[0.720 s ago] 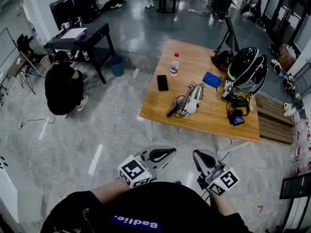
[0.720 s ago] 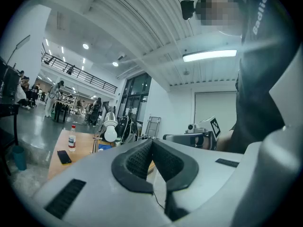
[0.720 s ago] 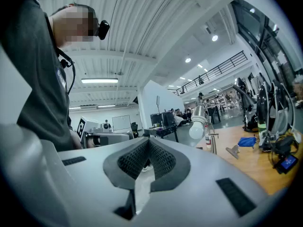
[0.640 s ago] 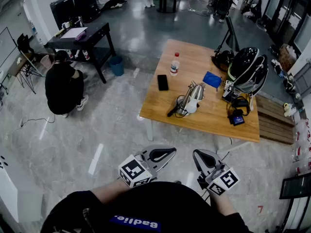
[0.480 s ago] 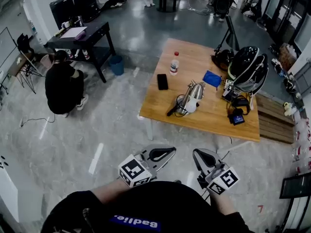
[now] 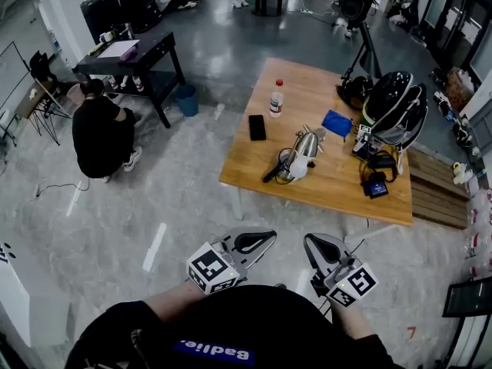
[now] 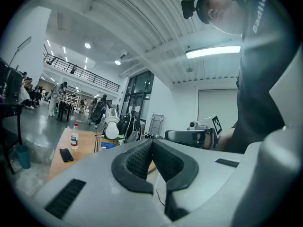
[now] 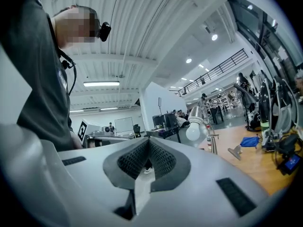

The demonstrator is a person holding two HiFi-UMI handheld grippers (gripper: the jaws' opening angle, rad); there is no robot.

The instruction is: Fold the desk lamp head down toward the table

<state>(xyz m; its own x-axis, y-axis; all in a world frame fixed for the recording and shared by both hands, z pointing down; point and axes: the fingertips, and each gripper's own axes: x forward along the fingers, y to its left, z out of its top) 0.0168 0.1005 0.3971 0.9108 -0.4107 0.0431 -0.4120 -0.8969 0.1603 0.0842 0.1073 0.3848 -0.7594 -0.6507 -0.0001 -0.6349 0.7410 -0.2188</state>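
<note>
A silver desk lamp [image 6: 298,157] with a white bulb stands near the middle of the wooden table [image 6: 338,187], with a black cord beside its base. The left gripper view shows the lamp [image 7: 111,126] upright, head raised, as does the right gripper view, where the lamp [image 8: 195,126] is far off. Both grippers hang close to my body, well short of the table. My left gripper [image 6: 265,239] is shut and holds nothing; its pads [image 7: 137,161] meet. My right gripper [image 6: 311,244] is shut and empty too, pads [image 8: 163,160] together.
On the table lie a water bottle [image 6: 276,98], a black phone [image 6: 257,127], a blue cloth [image 6: 336,123], a black helmet-like pile [image 6: 392,110] and a small device [image 6: 375,184]. A person in black [image 6: 100,133] crouches on the floor at the left, by a dark desk [image 6: 131,60] and a blue bin [image 6: 184,101].
The head view has shifted a little, so the table sits slightly higher in the picture. Both grippers stay shut in the same place by my body.
</note>
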